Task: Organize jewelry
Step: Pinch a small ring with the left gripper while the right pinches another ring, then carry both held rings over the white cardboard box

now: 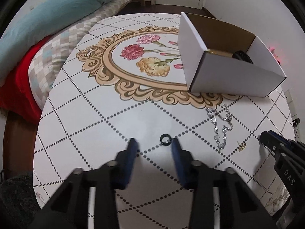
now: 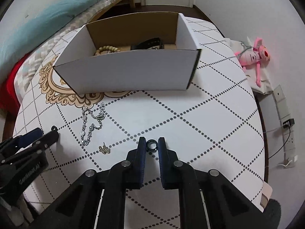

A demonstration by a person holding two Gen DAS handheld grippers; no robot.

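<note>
Right gripper (image 2: pixel 152 143) pinches black ring (image 2: pixel 152 145); left wrist view hides that ring

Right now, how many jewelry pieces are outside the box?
4: a black ring between the tips of the open left tool, a second ring gripped in the right tool, and a silver chain and gold earring between both tools.

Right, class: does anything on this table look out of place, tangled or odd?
The silver chain lies kinked in loose loops on the table, and a small gold earring sits loose beside it, both outside the white box. Nothing looks damaged or spilled.
</note>
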